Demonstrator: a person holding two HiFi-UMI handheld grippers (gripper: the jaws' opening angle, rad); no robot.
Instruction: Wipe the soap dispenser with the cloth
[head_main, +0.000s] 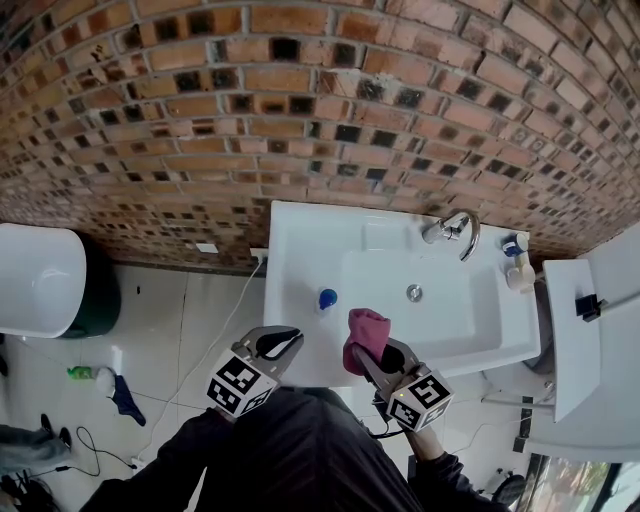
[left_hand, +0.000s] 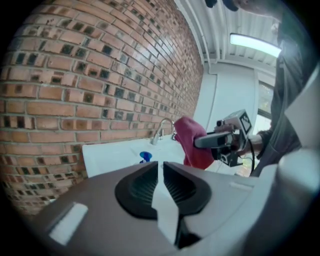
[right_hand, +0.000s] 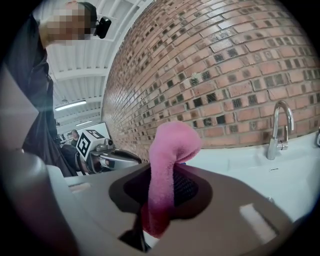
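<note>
We are pinching the fuzzy pink cloth (right_hand: 169, 165) in the fingers of the right gripper (head_main: 378, 358), while the fingers of the left gripper (head_main: 284, 342) are sitting closed on nothing. The small blue-topped soap dispenser (head_main: 327, 298) is standing, seemingly upright, on the white ceramic sink's (head_main: 290, 230) near-left rim, just ahead between both grippers, slightly nearer the left.

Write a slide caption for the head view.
Right gripper holds a pink cloth over the white sink's front edge; left gripper, jaws shut and empty, beside it.
</note>
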